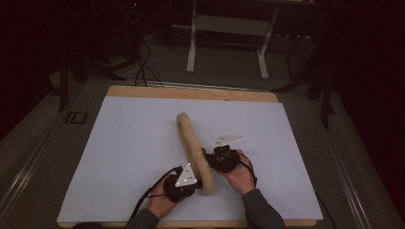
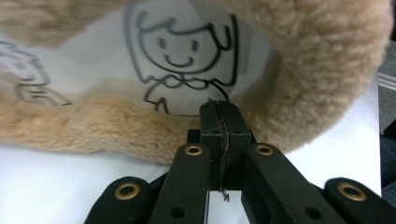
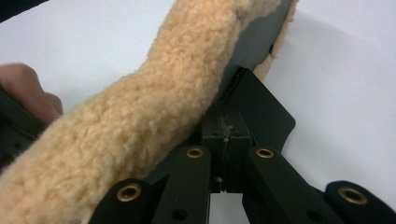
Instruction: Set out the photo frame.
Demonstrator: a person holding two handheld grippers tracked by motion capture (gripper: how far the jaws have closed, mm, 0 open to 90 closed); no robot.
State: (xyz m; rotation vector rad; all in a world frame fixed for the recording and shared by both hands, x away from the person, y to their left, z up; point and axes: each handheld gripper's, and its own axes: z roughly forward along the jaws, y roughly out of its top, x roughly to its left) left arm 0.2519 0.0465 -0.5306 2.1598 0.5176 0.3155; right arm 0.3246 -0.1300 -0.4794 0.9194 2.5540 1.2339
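Both grippers, left (image 1: 191,177) and right (image 1: 210,157), are pinching the fluffy tan pad (image 1: 193,148) from opposite sides, jaws pressed together on its edges.

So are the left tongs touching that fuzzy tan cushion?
Touching. The left gripper view shows the left tongs shut, tips against the white printed inside of the fuzzy tan cushion.
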